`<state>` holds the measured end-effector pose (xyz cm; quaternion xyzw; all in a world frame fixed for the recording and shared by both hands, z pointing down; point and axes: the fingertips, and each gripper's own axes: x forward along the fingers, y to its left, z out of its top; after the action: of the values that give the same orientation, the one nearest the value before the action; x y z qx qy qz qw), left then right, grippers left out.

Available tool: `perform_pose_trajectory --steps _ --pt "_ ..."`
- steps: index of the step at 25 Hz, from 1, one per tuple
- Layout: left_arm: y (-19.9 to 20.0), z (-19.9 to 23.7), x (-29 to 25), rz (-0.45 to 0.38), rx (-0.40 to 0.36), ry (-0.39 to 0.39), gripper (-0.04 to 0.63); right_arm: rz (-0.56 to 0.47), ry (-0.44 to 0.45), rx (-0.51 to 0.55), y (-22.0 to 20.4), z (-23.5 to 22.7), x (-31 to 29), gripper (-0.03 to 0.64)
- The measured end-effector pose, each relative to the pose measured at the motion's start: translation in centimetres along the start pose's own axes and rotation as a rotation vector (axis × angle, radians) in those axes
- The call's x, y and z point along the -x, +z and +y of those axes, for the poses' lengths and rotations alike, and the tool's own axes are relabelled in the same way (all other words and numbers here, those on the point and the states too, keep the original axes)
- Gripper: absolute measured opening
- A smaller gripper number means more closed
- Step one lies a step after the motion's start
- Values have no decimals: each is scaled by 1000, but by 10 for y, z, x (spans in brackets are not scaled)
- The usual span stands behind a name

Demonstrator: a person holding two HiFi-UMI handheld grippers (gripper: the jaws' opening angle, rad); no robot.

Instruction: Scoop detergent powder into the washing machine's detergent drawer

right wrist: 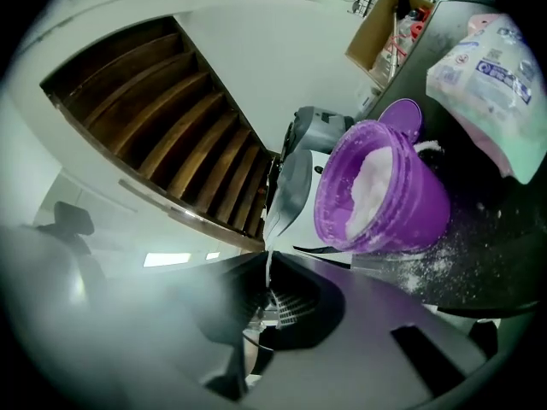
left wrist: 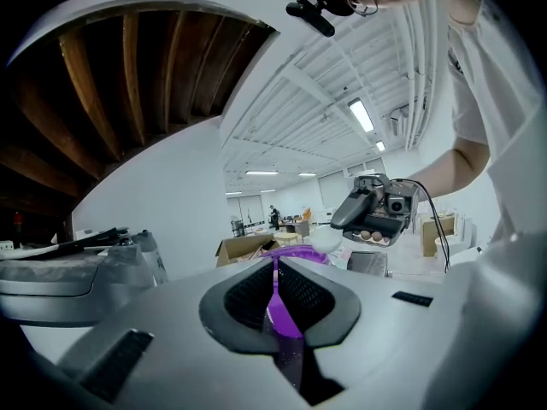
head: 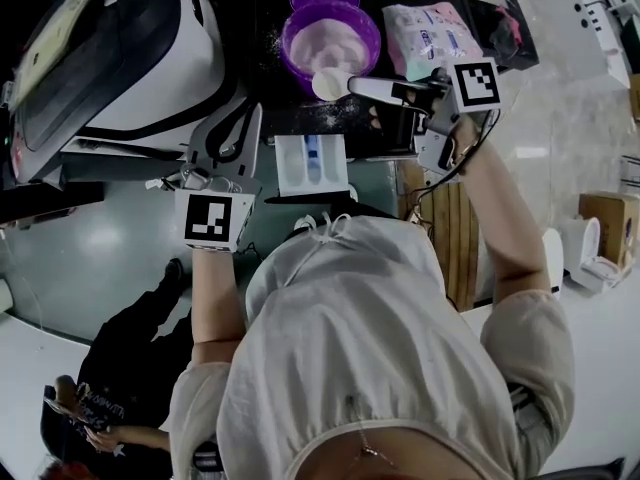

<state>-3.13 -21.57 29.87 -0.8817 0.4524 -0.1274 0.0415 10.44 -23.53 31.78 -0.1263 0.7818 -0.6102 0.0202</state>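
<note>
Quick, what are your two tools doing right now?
Left tool: closed, with nothing in it.
Right tool: closed on the handle of the white scoop.

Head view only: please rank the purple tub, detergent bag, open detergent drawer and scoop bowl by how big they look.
1. purple tub
2. detergent bag, close to the tub and partly covered at one corner, so this pair is unsure
3. detergent drawer
4. scoop bowl, clearly smallest

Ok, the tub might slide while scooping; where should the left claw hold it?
Probably pinch the rim of the purple tub on its left side from above: it stands upright and open, and the scoop in the right claw occupies the right.
</note>
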Motion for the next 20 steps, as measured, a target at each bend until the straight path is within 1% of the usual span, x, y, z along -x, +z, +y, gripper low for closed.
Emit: perform_pose_trajectory --steps 2,7,10,13,17,20 --pt "-5 -4 6 18 -4 -12 34 -9 -4 -6 -11 -2 -1 12" --pt "-14 -11 16 20 4 -45 34 -13 -25 -29 -38 -11 -7 12" --pt "-27 -18 29 27 13 -68 34 -39 -42 -54 -61 -18 -13 12" --pt "-41 -22 40 32 30 -81 34 -61 -105 -47 -83 -33 -17 12" --pt "-57 -21 54 24 38 -62 34 -75 -179 -51 -110 -59 -28 12" --pt "-70 -20 64 30 40 -42 34 -107 -275 -62 -126 -86 -31 12"
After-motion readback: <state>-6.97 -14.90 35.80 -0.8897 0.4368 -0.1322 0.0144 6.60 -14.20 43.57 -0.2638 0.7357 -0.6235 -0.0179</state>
